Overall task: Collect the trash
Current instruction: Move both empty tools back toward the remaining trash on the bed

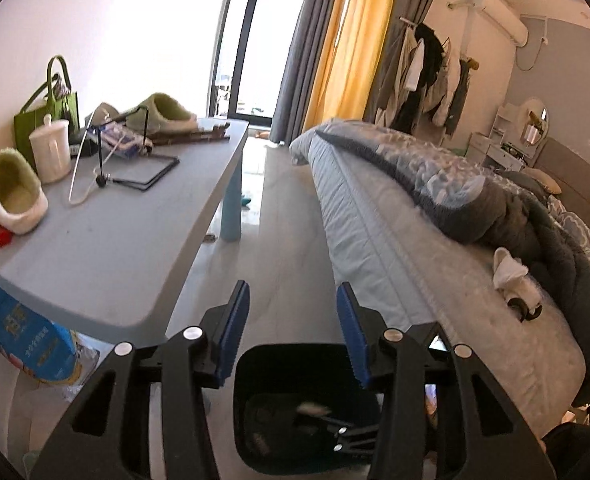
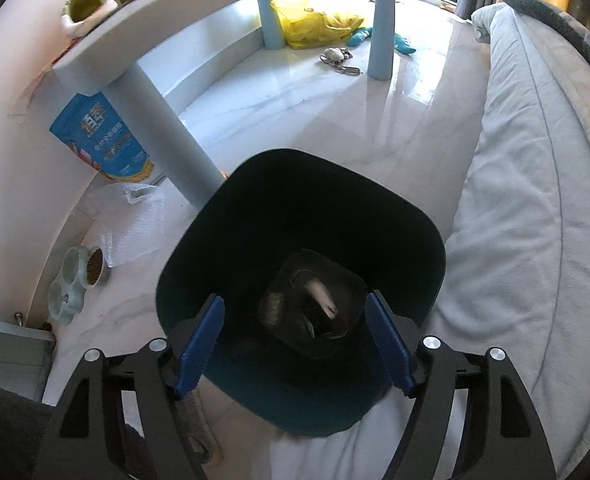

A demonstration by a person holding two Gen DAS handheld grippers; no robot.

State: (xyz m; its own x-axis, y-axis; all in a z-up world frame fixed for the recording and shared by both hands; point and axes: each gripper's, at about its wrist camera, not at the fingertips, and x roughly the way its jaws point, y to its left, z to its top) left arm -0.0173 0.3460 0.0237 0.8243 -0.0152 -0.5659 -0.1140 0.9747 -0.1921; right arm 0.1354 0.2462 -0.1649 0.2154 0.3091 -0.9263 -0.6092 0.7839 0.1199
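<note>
A dark bin stands on the floor between the table and the bed; it also shows low in the left wrist view. A pale scrap of trash lies at its bottom among dark bits. My right gripper is open and empty, directly above the bin's mouth. My left gripper is open and empty, held above the bin and pointing along the aisle. A crumpled white tissue lies on the bed beside a small wheeled object.
A blue-grey table at left carries slippers, a white cup, a green bag and a wire stand. The bed runs along the right. On the floor lie a blue bag, pet bowls, a yellow plastic bag.
</note>
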